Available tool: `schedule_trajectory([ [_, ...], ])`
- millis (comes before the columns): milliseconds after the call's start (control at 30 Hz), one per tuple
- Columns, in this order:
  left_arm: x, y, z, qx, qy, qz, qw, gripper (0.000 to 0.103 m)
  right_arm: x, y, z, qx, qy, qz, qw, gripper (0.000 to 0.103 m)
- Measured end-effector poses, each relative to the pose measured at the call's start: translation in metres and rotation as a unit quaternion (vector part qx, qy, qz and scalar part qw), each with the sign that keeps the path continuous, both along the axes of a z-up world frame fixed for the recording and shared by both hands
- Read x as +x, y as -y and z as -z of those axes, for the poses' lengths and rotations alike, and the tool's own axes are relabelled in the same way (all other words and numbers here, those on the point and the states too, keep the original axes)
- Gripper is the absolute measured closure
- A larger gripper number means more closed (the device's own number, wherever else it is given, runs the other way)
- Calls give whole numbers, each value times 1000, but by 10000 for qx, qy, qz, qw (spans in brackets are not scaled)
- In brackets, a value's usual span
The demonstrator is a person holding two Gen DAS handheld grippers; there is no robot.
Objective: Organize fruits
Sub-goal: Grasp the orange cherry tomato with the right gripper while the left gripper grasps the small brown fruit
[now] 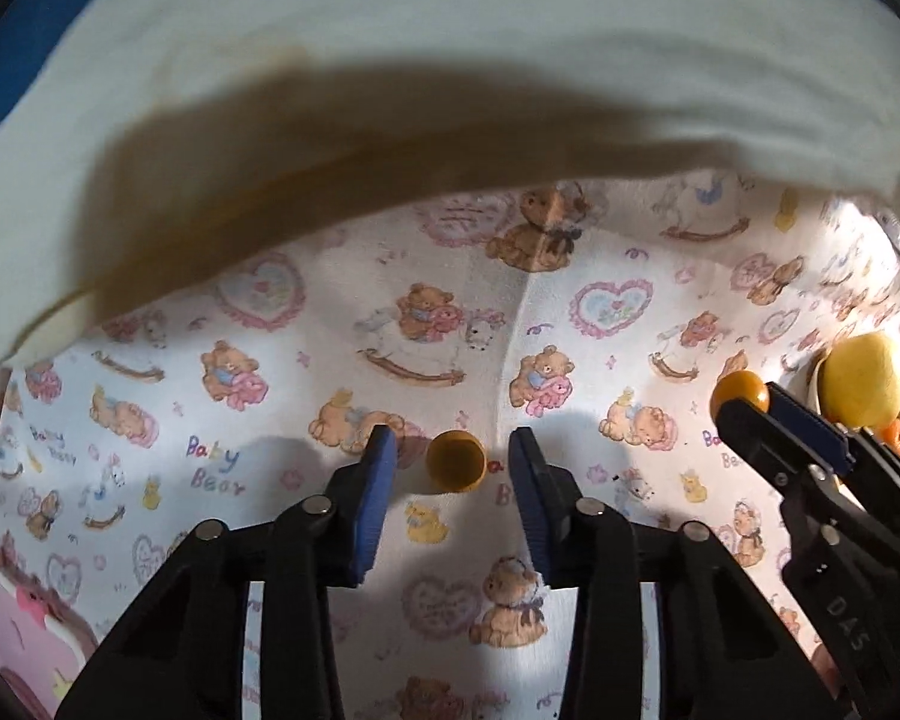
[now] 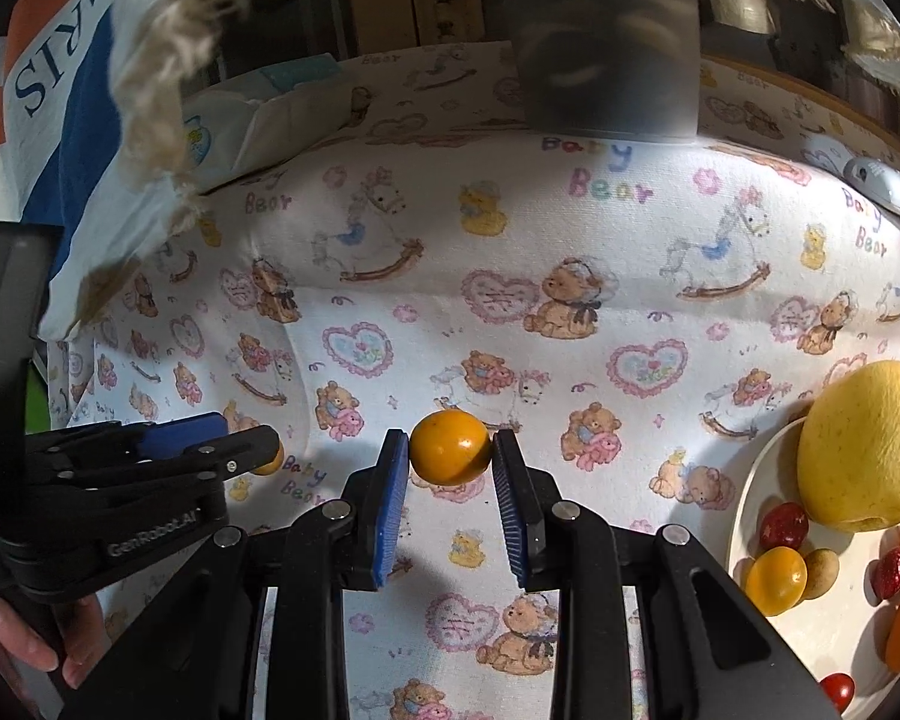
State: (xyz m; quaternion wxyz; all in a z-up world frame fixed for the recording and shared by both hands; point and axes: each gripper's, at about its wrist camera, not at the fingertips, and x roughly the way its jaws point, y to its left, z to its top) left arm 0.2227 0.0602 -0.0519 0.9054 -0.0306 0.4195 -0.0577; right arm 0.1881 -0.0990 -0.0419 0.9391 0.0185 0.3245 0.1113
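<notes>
Cloth (image 2: 510,228) printed with bears, hearts and rocking horses covers the whole work surface, and a cream bag (image 1: 390,60) with frayed handles hangs over its far side. At the left of the right wrist view a bare hand (image 2: 36,642) grips the handle of the left gripper (image 1: 450,456), whose 2 blue pads stand apart on either side of a small orange fruit (image 1: 456,459) resting on the cloth; gaps show between fruit and pads, so nothing is clamped there. Further right, the right gripper (image 2: 450,450) is closed on a second round orange fruit (image 2: 450,447), its pads pressing the fruit's 2 sides and holding it clear of the cloth. At the far right sits a white plate (image 2: 750,498) carrying a large yellow fruit (image 2: 864,444), a small yellow-orange fruit (image 2: 775,579), a beige one (image 2: 822,570), 2 dark red ones (image 2: 783,525) and a little red tomato (image 2: 837,690) near the rim, with larger orange pieces cut off by the frame edge.
</notes>
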Motion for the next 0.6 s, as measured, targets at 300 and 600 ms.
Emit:
schedule_trajectory([
  [300,5,-3,14,-182,9,-46,9998,81,4,-6,3,-50,-95,-41,9999,73],
  [600,-36,-3,1,-365,629,-134,9973,81,3,-9,3,-58,-40,-6,10000,73],
])
